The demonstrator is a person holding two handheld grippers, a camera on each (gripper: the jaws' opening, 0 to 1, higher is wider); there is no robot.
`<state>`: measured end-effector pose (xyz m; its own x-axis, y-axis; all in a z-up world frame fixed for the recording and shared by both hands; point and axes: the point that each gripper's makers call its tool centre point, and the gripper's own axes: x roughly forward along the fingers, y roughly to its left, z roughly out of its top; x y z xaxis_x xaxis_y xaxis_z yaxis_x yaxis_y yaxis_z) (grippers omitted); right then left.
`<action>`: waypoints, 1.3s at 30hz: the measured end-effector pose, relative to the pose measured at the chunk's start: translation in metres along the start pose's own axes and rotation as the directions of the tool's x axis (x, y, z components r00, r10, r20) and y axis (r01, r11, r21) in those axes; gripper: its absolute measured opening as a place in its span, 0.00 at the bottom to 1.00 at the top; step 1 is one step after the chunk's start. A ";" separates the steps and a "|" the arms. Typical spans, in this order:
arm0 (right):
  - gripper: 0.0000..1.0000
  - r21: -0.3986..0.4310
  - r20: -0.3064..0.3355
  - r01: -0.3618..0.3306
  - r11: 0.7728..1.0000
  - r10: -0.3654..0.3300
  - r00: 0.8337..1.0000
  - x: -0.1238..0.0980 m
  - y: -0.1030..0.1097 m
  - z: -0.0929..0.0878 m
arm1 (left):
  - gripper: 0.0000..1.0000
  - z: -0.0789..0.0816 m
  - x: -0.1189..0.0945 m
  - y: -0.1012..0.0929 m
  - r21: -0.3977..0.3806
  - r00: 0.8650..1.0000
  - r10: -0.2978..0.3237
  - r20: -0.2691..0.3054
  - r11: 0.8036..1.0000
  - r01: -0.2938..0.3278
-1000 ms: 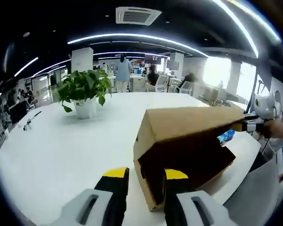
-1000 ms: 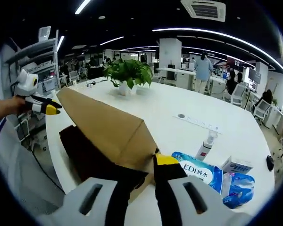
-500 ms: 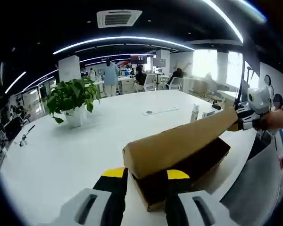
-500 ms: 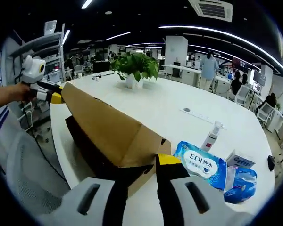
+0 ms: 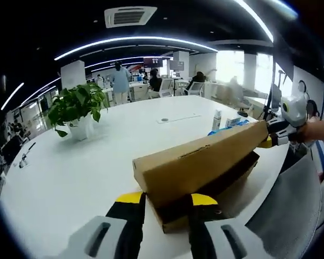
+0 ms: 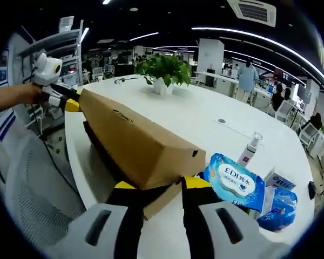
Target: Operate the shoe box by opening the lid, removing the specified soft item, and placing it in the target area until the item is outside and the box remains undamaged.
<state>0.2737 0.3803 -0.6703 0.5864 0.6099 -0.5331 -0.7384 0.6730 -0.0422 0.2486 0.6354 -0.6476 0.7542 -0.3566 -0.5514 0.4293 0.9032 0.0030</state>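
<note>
Two grippers are pinching opposite ends of the lid point(image 5: 200, 162): the left gripper point(image 5: 166, 200) and the right gripper point(image 6: 150, 186) are each closed narrowly on its rim. The shoe box point(image 6: 124, 170) is sitting at the table point(image 5: 70, 172) edge, wipes pack point(image 6: 235, 183) just beside it. Both ends should lift evenly to avoid tearing cardboard.

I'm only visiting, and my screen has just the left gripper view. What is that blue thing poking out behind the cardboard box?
Observer: The right gripper view shows it as a blue wipes pack printed "EDI". It lies flat on the table beside the shoe box.
Operator: Is anything else lying past it?
Observer: Yes, a second blue pack, crumpled, lies just past the first, nearer the table's edge.
</note>
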 end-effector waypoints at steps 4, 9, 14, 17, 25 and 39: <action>0.30 0.006 -0.007 -0.016 1.000 0.017 1.000 0.000 0.006 -0.004 | 0.33 -0.007 0.002 -0.003 0.009 1.000 -0.008 -0.022 1.000 0.008; 0.33 0.017 -0.025 -0.037 0.999 0.037 0.999 0.001 0.013 -0.012 | 0.34 -0.018 0.005 -0.006 0.007 0.999 -0.016 -0.052 1.000 0.017; 0.35 0.016 -0.035 -0.048 0.999 0.048 0.998 0.002 0.016 -0.017 | 0.35 -0.026 0.007 -0.007 0.002 0.997 -0.024 -0.073 1.000 0.024; 0.35 0.016 -0.041 -0.058 0.998 0.059 0.997 0.002 0.018 -0.020 | 0.35 -0.030 0.009 -0.008 0.007 0.996 -0.032 -0.087 0.999 0.033; 0.40 0.036 -0.056 -0.078 0.996 0.080 0.995 0.005 0.025 -0.027 | 0.37 -0.044 0.014 -0.011 -0.019 0.992 -0.049 -0.116 0.999 0.047; 0.43 0.122 -0.072 -0.072 0.990 0.082 0.994 0.016 0.029 -0.037 | 0.38 -0.062 0.026 -0.013 -0.056 0.980 -0.093 -0.176 0.995 0.084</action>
<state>0.2490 0.3942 -0.7107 0.4987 0.6312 -0.5940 -0.7327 0.6732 0.1003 0.2319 0.6290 -0.7134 0.6120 -0.3913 -0.6872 0.4625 0.8820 -0.0903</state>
